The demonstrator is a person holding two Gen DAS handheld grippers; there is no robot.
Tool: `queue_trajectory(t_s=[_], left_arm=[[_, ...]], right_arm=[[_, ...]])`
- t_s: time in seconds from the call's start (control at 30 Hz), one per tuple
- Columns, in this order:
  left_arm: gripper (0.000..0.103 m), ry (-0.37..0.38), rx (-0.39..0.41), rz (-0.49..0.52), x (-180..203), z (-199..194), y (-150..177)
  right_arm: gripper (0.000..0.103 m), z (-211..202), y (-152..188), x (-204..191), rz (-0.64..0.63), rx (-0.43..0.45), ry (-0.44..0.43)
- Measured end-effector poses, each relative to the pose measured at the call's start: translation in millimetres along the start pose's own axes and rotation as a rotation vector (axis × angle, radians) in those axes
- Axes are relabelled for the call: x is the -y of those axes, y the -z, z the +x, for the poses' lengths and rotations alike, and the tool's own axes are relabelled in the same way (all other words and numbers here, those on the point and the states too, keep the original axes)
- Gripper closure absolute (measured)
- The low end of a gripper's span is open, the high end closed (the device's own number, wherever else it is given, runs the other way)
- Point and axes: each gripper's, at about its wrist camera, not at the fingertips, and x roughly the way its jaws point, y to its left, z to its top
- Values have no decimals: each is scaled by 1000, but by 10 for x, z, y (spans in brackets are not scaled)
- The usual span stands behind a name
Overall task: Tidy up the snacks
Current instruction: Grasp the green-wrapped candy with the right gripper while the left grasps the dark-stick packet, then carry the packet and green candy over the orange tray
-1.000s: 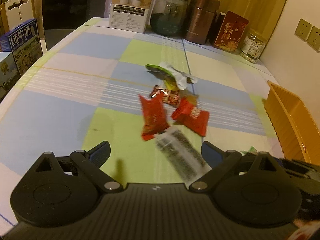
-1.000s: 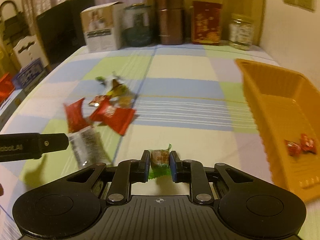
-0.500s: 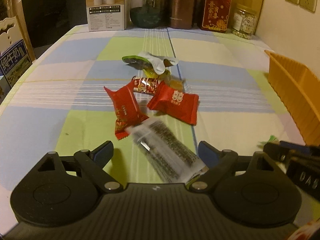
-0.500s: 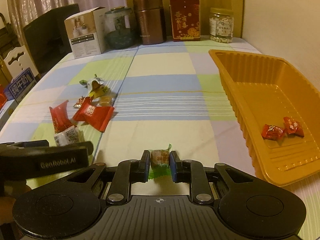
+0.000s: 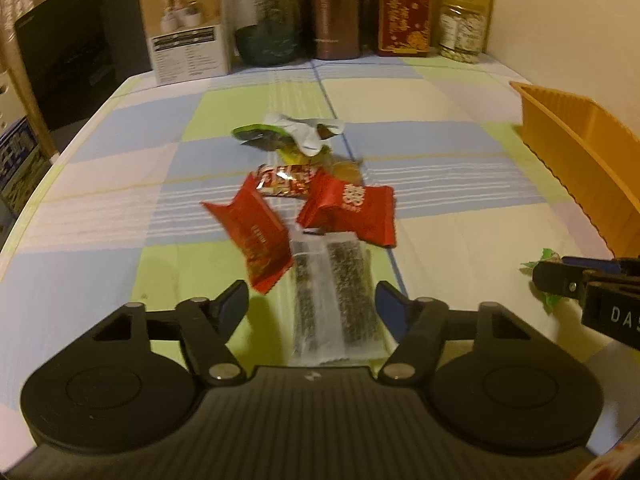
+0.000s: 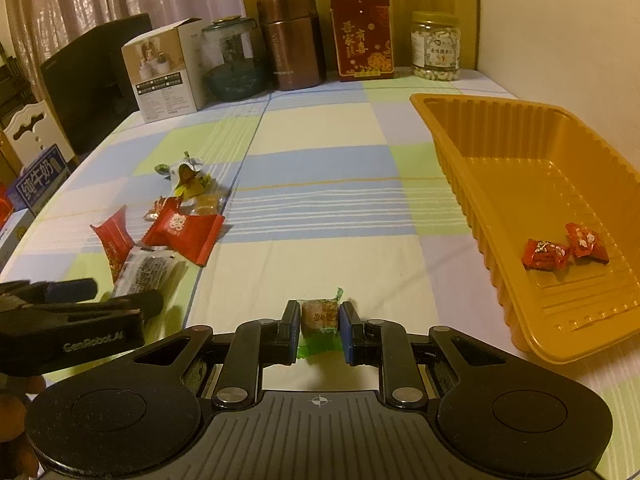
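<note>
clear pkt [image 5: 334,300], dark speckled strips

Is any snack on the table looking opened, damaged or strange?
Yes. At the far end of the snack pile, one green-and-white wrapper lies torn open and crumpled; the other packets look sealed.

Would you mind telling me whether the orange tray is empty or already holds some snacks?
Not empty: two red candies lie on the floor of the orange tray; the rest of it is bare.
</note>
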Motion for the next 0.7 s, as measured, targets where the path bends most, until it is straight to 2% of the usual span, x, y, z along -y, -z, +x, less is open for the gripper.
queue_trajectory(t_s=[0.1,0.2,0.37,0.7], left_arm=[[58,10,-18,49,61,30,-23],[67,11,-25,70,99,33,-36],[69,32,-33,31,50,-39,-13],[69,58,-6,-23,-18,-502,38]], right_arm=[[82,8,3,14,9,-2,-4],[82,8,3,14,11,-3,-8],[82,-33,-2,21,13,3,-11],[82,-307,26,-77,24,20,-28]])
